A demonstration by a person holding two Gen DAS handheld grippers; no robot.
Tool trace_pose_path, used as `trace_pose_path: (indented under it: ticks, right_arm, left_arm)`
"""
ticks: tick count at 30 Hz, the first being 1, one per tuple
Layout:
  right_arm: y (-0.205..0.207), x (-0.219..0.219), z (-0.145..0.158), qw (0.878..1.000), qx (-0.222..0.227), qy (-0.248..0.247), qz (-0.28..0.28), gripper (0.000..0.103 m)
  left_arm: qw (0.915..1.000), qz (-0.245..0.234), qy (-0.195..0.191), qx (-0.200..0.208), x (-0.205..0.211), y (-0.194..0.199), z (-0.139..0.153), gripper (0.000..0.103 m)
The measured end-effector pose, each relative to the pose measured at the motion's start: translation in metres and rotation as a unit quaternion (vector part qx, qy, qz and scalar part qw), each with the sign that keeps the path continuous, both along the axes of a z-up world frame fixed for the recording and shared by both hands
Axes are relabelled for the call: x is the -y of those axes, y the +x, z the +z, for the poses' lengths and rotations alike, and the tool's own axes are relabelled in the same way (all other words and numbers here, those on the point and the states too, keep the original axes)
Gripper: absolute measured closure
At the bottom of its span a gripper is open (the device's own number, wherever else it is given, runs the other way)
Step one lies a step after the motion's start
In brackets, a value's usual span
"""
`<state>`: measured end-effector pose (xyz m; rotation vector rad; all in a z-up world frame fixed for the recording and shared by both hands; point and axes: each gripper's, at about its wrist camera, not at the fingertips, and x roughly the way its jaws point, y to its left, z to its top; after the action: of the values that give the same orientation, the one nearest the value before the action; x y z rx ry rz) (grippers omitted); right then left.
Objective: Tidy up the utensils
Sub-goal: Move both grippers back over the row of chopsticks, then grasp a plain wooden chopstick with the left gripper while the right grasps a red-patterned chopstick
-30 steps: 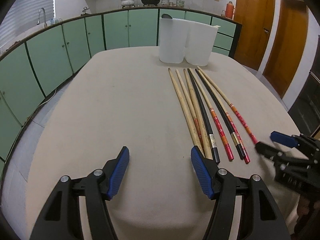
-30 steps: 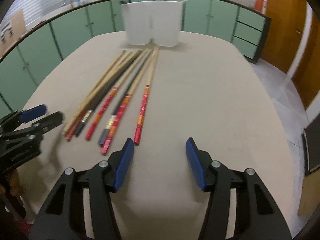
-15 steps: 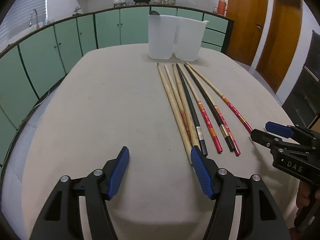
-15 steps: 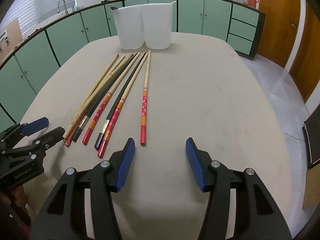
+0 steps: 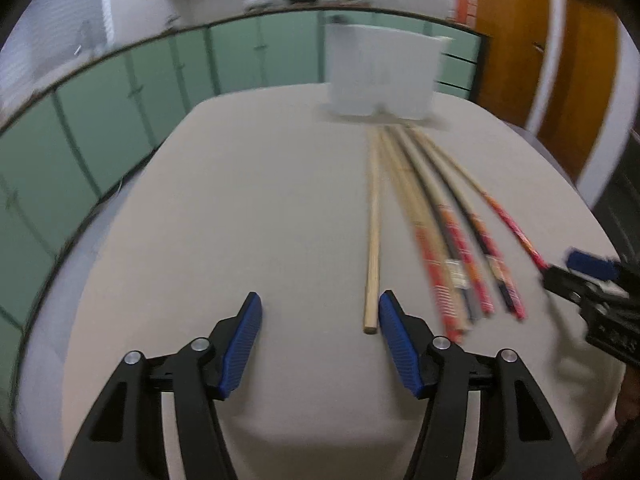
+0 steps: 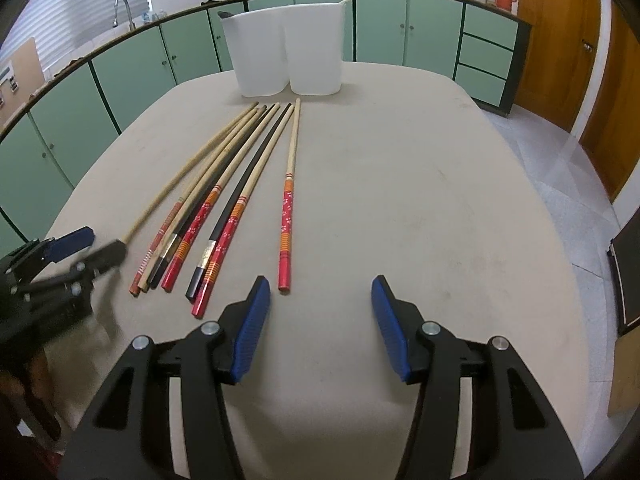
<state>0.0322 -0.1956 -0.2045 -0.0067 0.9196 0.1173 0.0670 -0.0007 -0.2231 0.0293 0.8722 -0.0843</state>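
Several long chopsticks lie fanned on the beige table (image 6: 420,200), tips toward two white containers (image 6: 286,56). A plain wooden chopstick (image 5: 374,220) lies apart on the left of the bunch (image 5: 452,240). Its near end sits just inside the right finger of my left gripper (image 5: 320,298). Those jaws are closing and the pads do not press on it. In the right wrist view, the left gripper (image 6: 84,246) meets that plain chopstick (image 6: 188,174) at its near end. My right gripper (image 6: 320,280) is open and holds nothing, just right of a red-handled chopstick (image 6: 289,208).
The white containers (image 5: 380,72) stand at the table's far edge. Green cabinets (image 6: 120,76) curve behind, with pots on the counter and wooden doors (image 6: 556,40) at right. My right gripper (image 5: 576,268) shows at the right edge of the left wrist view. A hand shows low on the left.
The plain chopstick's near end has swung left, away from the bunch. My left gripper has shifted toward it and its jaws have narrowed slightly. The right gripper stayed put.
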Motion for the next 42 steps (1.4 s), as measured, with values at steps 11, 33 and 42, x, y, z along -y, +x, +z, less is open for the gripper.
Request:
trace_pose_path:
  ticks: [11, 33, 42]
  right_arm:
    - [-0.004, -0.001, 0.001, 1.0, 0.004, 0.011, 0.017, 0.052]
    - [-0.009, -0.007, -0.004, 0.999, 0.044, 0.016, 0.013, 0.072]
    - [-0.009, -0.009, -0.006, 0.998, 0.053, 0.009, 0.012, 0.075]
  left_arm:
    - [1.0, 0.004, -0.007, 0.0, -0.001, -0.002, 0.001, 0.05]
    - [0.999, 0.025, -0.022, 0.031, -0.001, -0.008, -0.003, 0.05]
    - [0.9984, 0.029, -0.032, 0.036, -0.005, -0.012, -0.003, 0.053]
